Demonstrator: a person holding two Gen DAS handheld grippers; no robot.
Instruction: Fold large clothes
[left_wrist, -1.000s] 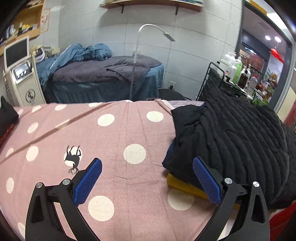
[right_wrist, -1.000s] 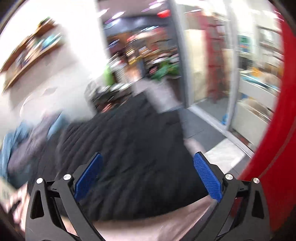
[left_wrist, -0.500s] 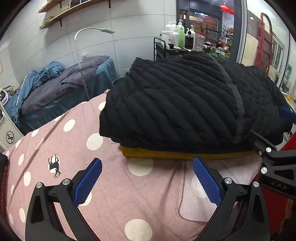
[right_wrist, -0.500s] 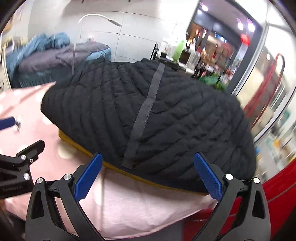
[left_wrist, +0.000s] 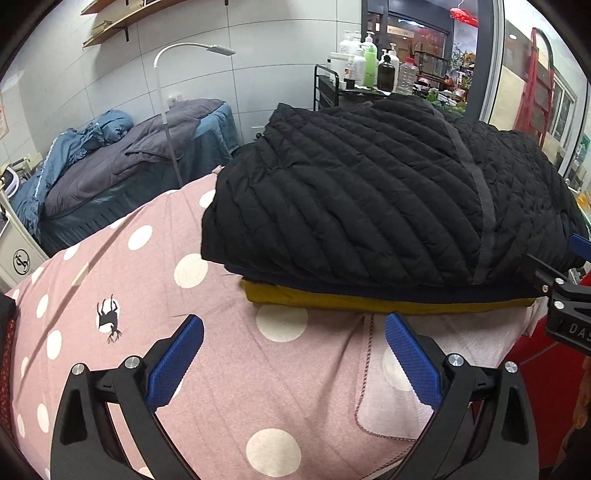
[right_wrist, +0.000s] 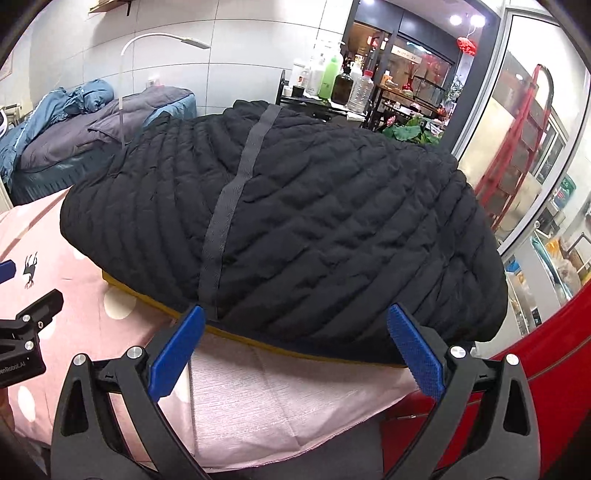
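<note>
A folded black quilted jacket lies on top of a dark blue layer and a mustard garment, stacked on a pink polka-dot sheet. It also fills the right wrist view, with the mustard garment's edge below it. My left gripper is open and empty, hovering over the sheet just in front of the stack. My right gripper is open and empty at the stack's near edge. The right gripper also shows at the left wrist view's right edge.
A blue-grey treatment bed and a white floor lamp stand behind the sheet. A black trolley with bottles is at the back. A red object lies right of the table. A white machine is at left.
Both grippers swung round to face the stack and settled in front of it. The right wrist view went from blurred motion to steady. Both stayed open.
</note>
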